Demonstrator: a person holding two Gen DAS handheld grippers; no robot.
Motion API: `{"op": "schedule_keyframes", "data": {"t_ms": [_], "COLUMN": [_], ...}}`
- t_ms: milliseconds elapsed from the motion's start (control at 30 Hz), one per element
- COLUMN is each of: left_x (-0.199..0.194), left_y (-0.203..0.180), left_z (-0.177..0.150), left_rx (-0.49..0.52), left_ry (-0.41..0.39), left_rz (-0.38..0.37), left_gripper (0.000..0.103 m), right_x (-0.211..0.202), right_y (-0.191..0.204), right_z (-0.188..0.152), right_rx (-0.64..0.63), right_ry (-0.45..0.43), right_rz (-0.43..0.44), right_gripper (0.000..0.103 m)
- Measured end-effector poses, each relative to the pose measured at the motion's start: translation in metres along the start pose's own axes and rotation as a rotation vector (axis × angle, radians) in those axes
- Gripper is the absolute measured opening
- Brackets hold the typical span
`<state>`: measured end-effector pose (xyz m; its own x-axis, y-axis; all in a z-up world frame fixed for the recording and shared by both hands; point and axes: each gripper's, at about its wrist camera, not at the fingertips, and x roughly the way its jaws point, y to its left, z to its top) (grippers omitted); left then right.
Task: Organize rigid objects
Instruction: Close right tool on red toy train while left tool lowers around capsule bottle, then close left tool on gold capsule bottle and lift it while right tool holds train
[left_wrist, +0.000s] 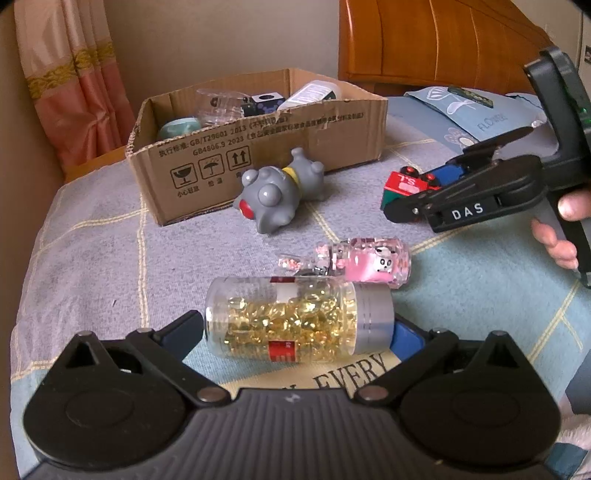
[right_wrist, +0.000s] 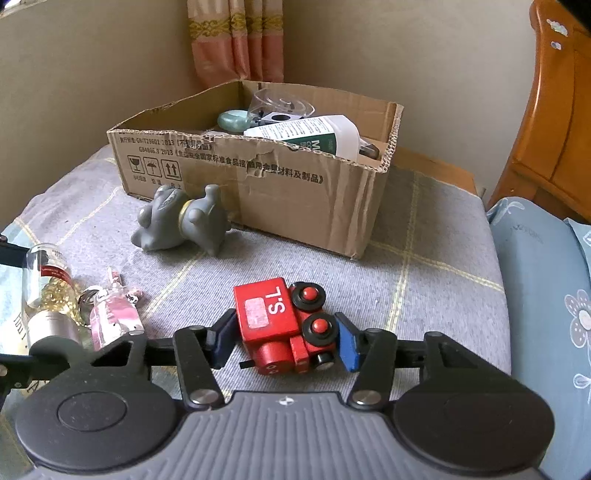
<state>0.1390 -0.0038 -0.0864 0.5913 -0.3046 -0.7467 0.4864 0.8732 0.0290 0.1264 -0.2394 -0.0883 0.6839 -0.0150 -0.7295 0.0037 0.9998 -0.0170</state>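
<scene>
A clear bottle of gold capsules lies on its side on the bed, and my left gripper is shut on it, one pad on its base, the other on its grey cap. To the right, my right gripper is shut on a red toy train, its pads pressing the cab and the wheels. The left wrist view shows the same train at the right gripper's tips. A grey toy dog lies in front of the cardboard box. A pink keychain bottle lies just beyond the capsule bottle.
The box holds a white bottle, a clear cup and other small items. A blue flowered pillow lies on the right, with a wooden headboard behind it. A person's hand holds the right gripper's handle.
</scene>
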Motion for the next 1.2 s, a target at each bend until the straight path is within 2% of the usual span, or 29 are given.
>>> {"op": "schedule_keyframes", "data": {"t_ms": [133, 233, 900, 1200], "left_x": [0.000, -0.002, -0.005, -0.009], "left_y": [0.004, 0.008, 0.013, 0.015], "left_z": [0.000, 0.000, 0.009, 0.011], "left_rx": [-0.001, -0.004, -0.061, -0.078], "left_ry": [-0.004, -0.011, 0.016, 0.030], "left_rz": [0.004, 0.015, 0.078, 0.073], "left_gripper": [0.100, 0.093, 0.095, 0.093], "right_x": [-0.004, -0.008, -0.006, -0.007], "right_y": [0.005, 0.012, 0.024, 0.026], "right_z": [-0.002, -0.004, -0.002, -0.001], "right_rx": [-0.002, -0.014, -0.050, -0.061], "right_ry": [0.009, 0.018, 0.024, 0.028], "right_rz": [-0.017, -0.018, -0.019, -0.023], "right_gripper": [0.055, 0.054, 0.055, 0.055]}}
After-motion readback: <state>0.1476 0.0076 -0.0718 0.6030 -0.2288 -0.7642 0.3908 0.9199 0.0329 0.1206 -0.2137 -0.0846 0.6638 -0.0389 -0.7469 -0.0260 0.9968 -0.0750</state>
